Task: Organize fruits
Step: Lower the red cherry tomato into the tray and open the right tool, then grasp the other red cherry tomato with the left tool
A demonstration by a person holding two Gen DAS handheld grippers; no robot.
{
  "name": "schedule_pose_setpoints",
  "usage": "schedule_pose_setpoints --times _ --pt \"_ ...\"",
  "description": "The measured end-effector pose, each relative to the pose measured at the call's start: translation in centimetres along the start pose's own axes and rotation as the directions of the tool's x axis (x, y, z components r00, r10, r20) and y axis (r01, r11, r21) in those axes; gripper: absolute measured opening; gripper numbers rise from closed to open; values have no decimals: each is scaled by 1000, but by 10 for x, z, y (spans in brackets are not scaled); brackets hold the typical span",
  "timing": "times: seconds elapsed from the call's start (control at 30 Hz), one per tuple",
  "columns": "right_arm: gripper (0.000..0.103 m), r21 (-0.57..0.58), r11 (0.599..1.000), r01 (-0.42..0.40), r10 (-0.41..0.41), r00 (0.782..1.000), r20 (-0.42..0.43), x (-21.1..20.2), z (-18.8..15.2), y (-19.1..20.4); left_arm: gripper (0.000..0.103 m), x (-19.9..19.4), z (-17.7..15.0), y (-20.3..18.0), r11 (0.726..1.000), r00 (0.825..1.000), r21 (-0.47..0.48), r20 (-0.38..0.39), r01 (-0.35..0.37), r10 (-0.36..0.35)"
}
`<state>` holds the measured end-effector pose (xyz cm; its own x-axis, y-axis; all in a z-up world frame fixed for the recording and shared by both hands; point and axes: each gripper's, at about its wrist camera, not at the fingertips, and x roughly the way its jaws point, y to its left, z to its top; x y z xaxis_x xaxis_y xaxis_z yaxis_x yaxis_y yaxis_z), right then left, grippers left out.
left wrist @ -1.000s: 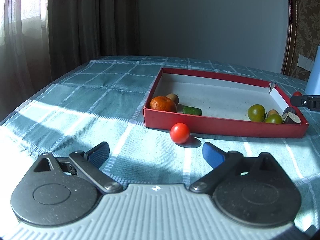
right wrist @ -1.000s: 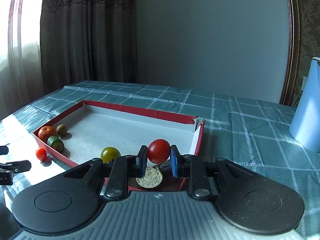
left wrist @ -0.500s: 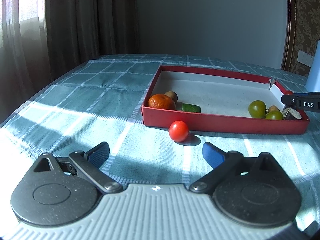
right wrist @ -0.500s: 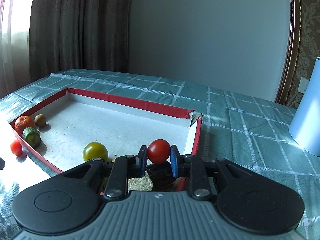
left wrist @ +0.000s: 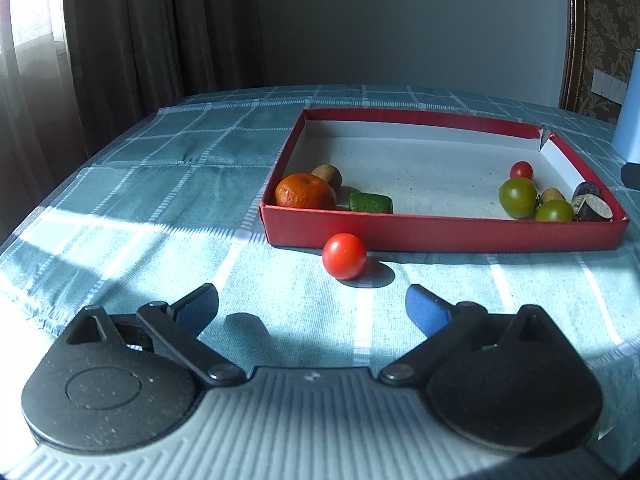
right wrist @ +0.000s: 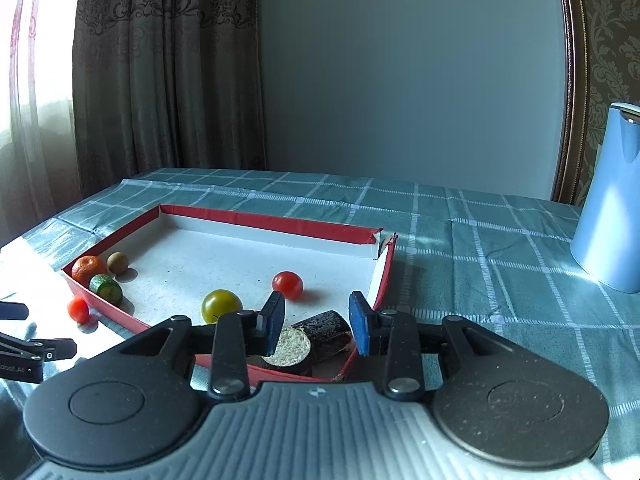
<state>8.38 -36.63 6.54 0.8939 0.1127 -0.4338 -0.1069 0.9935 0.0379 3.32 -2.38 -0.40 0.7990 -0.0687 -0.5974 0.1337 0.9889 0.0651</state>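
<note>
Both claws low, tilted downward.

Worktop under teal checked tablecloth [left wrist: 200,168], sunlit patches at near left. Plain grey wall [right wrist: 400,80] behind. Dark patterned curtains [right wrist: 168,72] at left beside bright window [right wrist: 32,80]. Damask wallpaper [right wrist: 612,40] and dark wooden frame [right wrist: 566,80] at right.

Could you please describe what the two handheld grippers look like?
Both the left gripper and right gripper look alike: blue pads on black linkage arms, two round black discs, and a ribbed light-grey body. No hands or sleeves show.
</note>
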Motion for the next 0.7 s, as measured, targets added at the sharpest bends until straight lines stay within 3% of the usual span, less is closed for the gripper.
schedule_pose_setpoints --times 0.03,0.1,0.17,0.3,0.57,0.63,0.7 --pt "54 8 1000 -17 17 1000 24 -12 -5 0 100 3 2 0 1000 1000 -5 2 -8 8" --pt "60 17 999 -34 34 999 38 -28 -15 -1 99 10 7 2 1000 1000 -25 -11 -12 12" --pt "60 24 998 -51 51 998 38 -40 -25 -2 89 16 10 2 999 1000 -36 -26 -4 3" --pt "60 58 993 -102 101 995 21 -51 -42 -2 82 19 12 -1 999 1000 -36 -21 9 -10" --pt "60 106 976 -189 190 982 -8 -52 -61 15 30 12 9 -10 998 998 7 20 61 -61" --pt "60 111 974 -199 201 979 -14 -48 -62 19 23 11 9 -11 998 998 11 23 66 -67" --pt "60 118 970 -212 215 977 -11 -47 -61 23 23 11 9 -11 998 997 7 25 68 -68"
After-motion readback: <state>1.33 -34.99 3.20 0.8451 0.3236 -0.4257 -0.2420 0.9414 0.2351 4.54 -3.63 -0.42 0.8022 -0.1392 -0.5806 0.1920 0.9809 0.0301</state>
